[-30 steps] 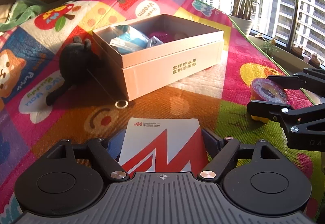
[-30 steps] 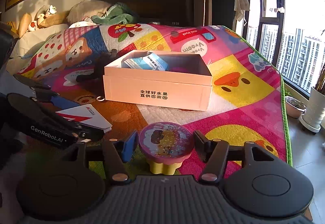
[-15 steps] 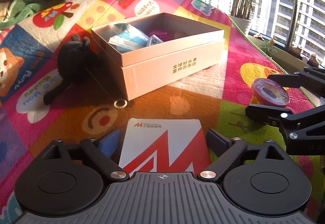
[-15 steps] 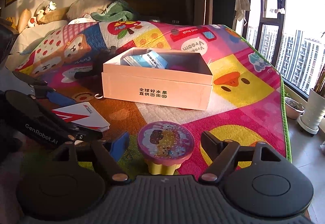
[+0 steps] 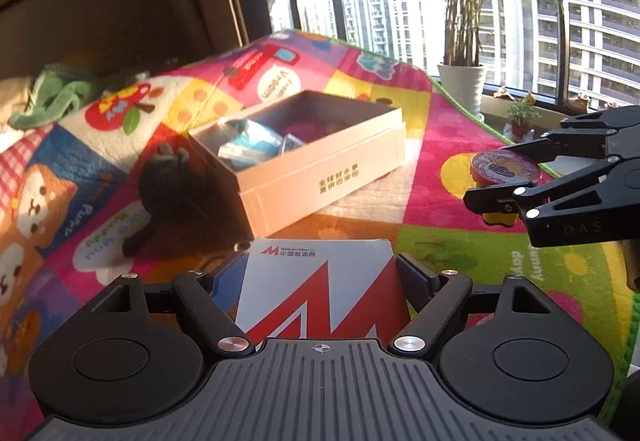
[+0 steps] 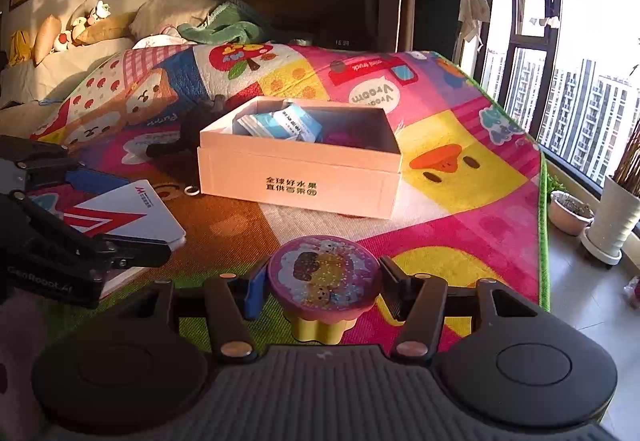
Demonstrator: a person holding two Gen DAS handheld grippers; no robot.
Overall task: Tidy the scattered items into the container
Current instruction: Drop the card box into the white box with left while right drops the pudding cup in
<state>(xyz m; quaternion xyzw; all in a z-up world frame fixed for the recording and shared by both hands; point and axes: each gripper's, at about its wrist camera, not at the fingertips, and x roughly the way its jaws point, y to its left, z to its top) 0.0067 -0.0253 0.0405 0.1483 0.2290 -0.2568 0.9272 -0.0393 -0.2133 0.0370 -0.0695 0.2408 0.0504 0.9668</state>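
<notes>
An open pale cardboard box stands on the colourful play mat and holds blue packets. My left gripper is shut on a white booklet with a red logo, raised off the mat; it also shows in the right wrist view. My right gripper is shut on a purple-lidded round jar with a yellow base, also lifted; the jar shows in the left wrist view. A dark plush toy lies left of the box.
A small white ring lies on the mat by the box's front left corner. The mat's green edge drops to a tiled floor with plant pots on the right. Pillows and a green cloth lie at the back.
Both grippers opened briefly, then closed on the booklet and the jar and rose with them. The views now sit higher and tilted up.
</notes>
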